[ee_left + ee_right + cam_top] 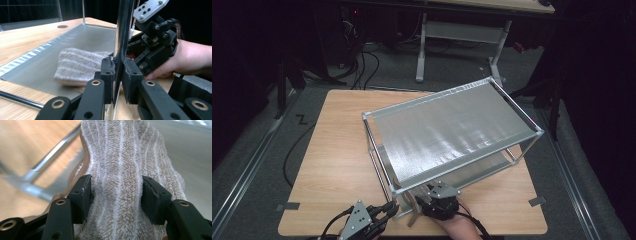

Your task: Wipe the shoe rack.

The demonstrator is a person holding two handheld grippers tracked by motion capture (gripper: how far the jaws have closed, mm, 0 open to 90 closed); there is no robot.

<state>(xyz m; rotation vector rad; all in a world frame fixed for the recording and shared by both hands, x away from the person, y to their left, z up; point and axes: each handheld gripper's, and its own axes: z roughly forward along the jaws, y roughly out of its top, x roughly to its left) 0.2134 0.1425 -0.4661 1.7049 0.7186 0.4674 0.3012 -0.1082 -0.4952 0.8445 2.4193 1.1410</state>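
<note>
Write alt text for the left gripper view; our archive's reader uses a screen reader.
Black tongs clamp a shiny upright rack post. Behind it, a striped beige towel lies on the rack's metal shelf, with a hand's other tongs reaching in from the right.

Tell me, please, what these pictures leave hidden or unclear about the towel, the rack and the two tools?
- Towel: in the high view, hidden under the rack's top shelf.
- Left tool: high view, cut by the bottom edge.
- Rack post: left gripper view, its foot hidden behind the tool.
- Right tool: whether its pads press the towel is unclear.
</note>
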